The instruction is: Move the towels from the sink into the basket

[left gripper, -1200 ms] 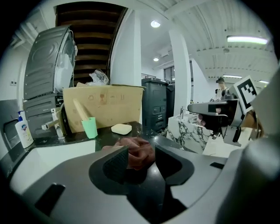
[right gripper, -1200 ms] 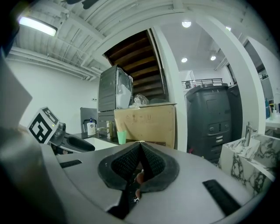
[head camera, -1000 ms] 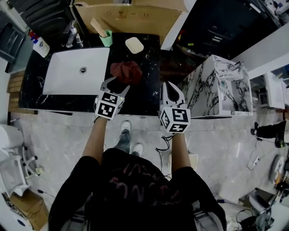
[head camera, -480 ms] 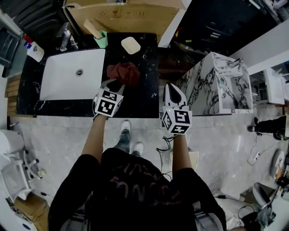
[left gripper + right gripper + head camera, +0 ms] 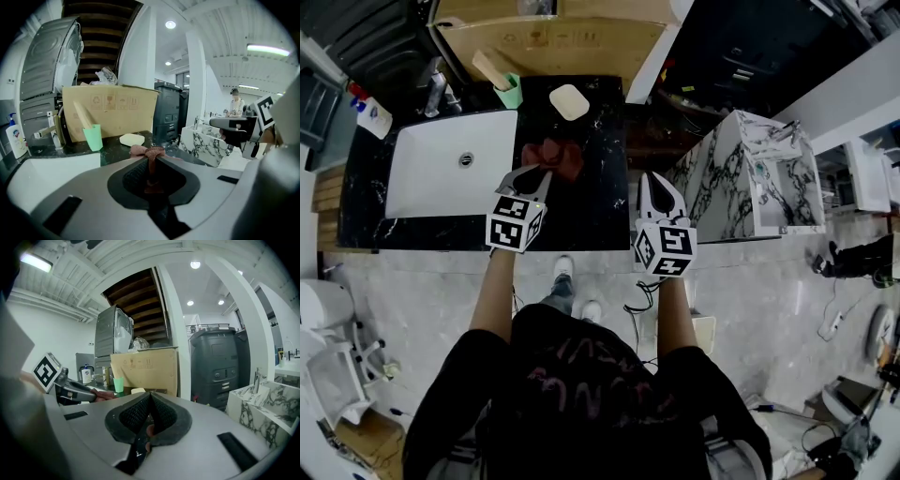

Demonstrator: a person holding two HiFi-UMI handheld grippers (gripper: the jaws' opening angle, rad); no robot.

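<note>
A black stone counter (image 5: 591,202) with white veins carries a white sink (image 5: 441,173) in its left part. Behind it, at 12 o'clock, stands a cardboard box (image 5: 558,42). The floor (image 5: 422,281) is of pale marble tiles, and at 3 o'clock of the counter stands a white cabinet with dark veins (image 5: 750,173). A green cup (image 5: 512,92) holds a wooden piece at 11 o'clock from the towel (image 5: 558,155), a cream soap bar (image 5: 569,101) lies at 12 o'clock from it, and a white bottle (image 5: 373,114) is at 10 o'clock of the sink. The towel is outside the sink, over the counter at the sink's 3 o'clock. It is red-brown, crumpled into a bunch and blurred in the head view; whether it touches the stone I cannot tell. The left gripper (image 5: 528,174) has just been closing its jaws, which now pinch a fold of the towel. The right gripper (image 5: 656,183), at 3 o'clock of the left one, has its jaws pressed together with nothing between them.
</note>
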